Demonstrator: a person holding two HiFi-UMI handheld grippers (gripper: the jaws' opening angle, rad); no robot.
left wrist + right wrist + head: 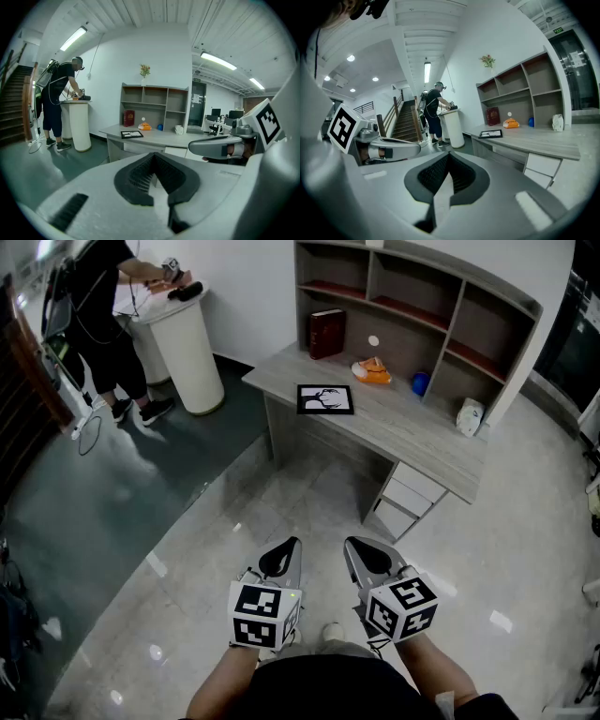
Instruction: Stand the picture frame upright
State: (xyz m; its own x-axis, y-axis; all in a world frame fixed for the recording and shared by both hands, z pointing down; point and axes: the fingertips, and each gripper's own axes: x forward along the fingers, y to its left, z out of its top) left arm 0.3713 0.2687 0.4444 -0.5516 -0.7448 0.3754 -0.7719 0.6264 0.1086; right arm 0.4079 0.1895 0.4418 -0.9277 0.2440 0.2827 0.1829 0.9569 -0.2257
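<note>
You are holding the left hand-held gripper (289,546) and right hand-held gripper (352,545) clenched, empty, well apart from the desk (417,444). The picture frame (325,399) is lying flat there: probably light, stiff, fragile; grip its border.

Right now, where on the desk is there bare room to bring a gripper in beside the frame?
Free on the desk: the front strip from the frame right to the white object, and the left corner. Crowded: the back, with book, orange thing and blue thing.
</note>
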